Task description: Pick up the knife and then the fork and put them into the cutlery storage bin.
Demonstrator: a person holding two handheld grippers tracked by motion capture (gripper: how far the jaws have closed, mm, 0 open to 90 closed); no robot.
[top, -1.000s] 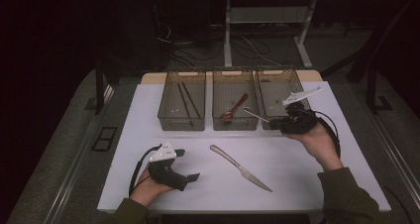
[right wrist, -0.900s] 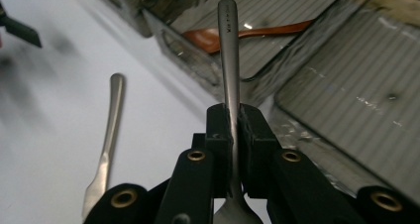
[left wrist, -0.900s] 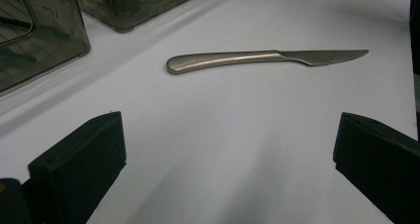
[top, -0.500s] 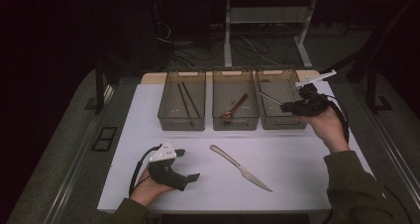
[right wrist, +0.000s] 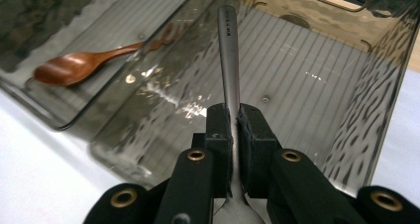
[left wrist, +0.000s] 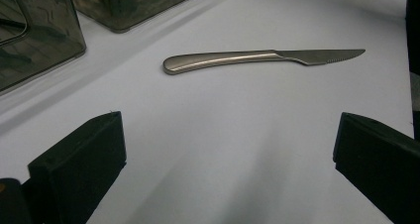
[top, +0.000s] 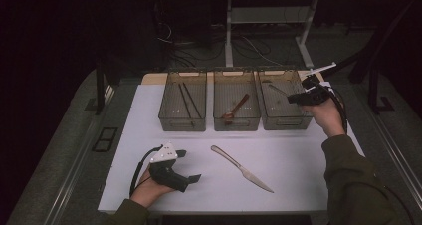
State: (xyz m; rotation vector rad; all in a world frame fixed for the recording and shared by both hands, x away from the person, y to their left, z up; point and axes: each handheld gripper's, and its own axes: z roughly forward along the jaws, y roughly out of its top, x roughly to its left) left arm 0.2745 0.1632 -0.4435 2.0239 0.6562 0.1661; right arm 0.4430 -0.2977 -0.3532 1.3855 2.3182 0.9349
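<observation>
A person's right gripper hangs over the rightmost of three smoky plastic bins, jaws clamped tight on a metal utensil – prob. a fork or spoon, business end hidden behind the jaws – w/ its handle poking out over the bin's ribbed floor. In the right gripper view the pads pinch the shaft from both sides, utensil not touching the bin bottom as far as can be told. Middle bin holds a wooden spoon; left bin holds dark chopsticks. Left gripper rests at the near edge of the white table, jaws spread wide, nothing between them. A steel knife lies flat on the table betw. the two hands, near the left gripper but apart from it, blade pointing toward the person's right
</observation>
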